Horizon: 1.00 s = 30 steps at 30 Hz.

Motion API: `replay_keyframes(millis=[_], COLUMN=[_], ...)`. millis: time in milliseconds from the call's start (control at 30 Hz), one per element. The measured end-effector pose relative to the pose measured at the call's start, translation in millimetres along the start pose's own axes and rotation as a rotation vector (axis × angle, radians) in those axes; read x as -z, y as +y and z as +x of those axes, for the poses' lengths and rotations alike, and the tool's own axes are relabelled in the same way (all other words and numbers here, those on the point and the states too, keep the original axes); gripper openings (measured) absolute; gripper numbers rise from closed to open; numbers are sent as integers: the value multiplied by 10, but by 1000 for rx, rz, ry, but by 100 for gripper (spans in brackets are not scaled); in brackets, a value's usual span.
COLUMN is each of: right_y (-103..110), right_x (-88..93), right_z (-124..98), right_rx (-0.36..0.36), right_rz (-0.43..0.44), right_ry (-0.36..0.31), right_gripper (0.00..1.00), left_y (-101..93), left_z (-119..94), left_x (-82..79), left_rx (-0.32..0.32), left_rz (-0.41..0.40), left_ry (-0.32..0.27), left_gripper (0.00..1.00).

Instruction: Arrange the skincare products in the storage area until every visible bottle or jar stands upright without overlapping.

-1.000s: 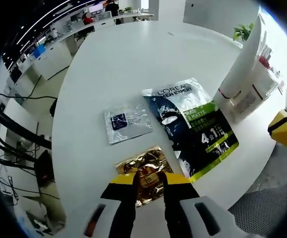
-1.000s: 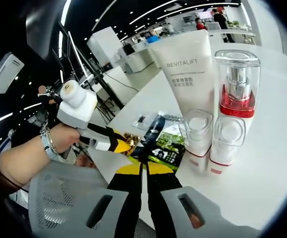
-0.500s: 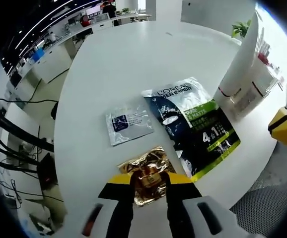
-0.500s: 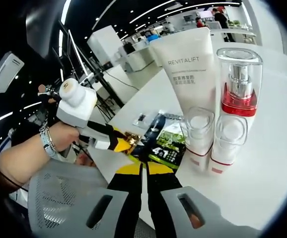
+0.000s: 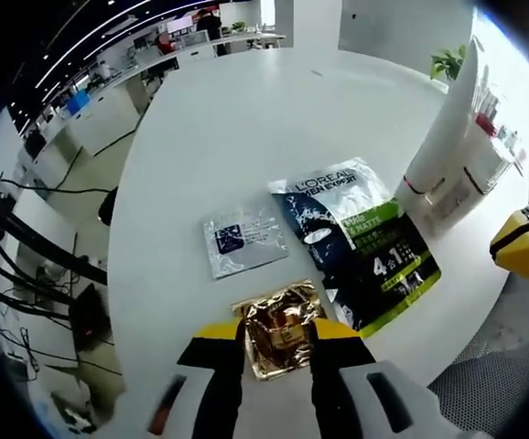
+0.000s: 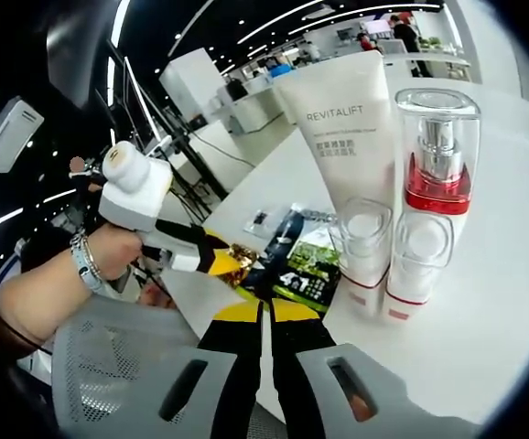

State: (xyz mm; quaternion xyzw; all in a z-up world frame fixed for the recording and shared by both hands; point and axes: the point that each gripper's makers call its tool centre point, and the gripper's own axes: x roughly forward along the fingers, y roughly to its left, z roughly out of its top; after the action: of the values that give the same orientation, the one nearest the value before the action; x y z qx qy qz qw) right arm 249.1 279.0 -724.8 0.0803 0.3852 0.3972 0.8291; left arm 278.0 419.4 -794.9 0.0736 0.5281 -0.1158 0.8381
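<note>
The gold sachet (image 5: 281, 327) is seen flat on the white table (image 5: 219, 137) between the parted jaws of the left gripper (image 5: 278, 340). The right gripper (image 6: 263, 315) is closed, empty; the tube (image 6: 345, 137) and pump bottle (image 6: 432, 183) are stood upright.

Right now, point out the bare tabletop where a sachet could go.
The table lies bare beyond the silver sachet and the dark pouch. Near the edge it is crowded: the gold sachet sits between the left gripper jaws, and the white tube stands beside the pouch.
</note>
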Motion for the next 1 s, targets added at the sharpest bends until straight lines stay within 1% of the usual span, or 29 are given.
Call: replay_keyframes(millis=[133,267,300,400,433,567,633,667,700,733,767,900,967,1000], right_y=[11,37,53,104,123,223,241,243,241,239,237,215,191,175], right_x=[9,5,1,12,13,-21,-7,8,31,41,48,36,26,20], right_z=[-1,-4,-6,-1,0,-18,-13,-4,10,13,15,7,2,1], right_rx=[-1,-1,-1,-6,-10,-32,-30,-30,-31,-32,-34,-27,-19,-16], right_rz=[-10,-42,-66,-118,-133,-210,-236,-241,-242,-239,-237,-238,-235,-228], right_ry=[3,2,2,9,11,2,5,11,21,26,29,25,22,22], right_gripper=[2,2,2,2,2,2,2,2,2,2,2,2,2,2], left_y=[0,-70,-68,-12,21,97,88,26,-4,-38,-46,-29,-20,-20], left_z=[-32,-155,-199,-290,-333,-416,-381,-327,-285,-221,-180,-3,46,76], left_x=[-31,-198,-238,-281,-305,-318,-290,-227,-189,-136,-103,-41,33,87], left_rx=[-4,34,37,13,-7,-53,-43,-4,12,27,29,10,7,4], left_rz=[3,-43,-53,-53,-48,-33,-28,-17,-21,-16,-17,19,20,23], left_ry=[-16,-108,-133,-173,-196,-236,-224,-187,-164,-129,-104,-46,-3,27], left_gripper=[28,28,28,27,26,25,25,26,26,26,26,26,27,27])
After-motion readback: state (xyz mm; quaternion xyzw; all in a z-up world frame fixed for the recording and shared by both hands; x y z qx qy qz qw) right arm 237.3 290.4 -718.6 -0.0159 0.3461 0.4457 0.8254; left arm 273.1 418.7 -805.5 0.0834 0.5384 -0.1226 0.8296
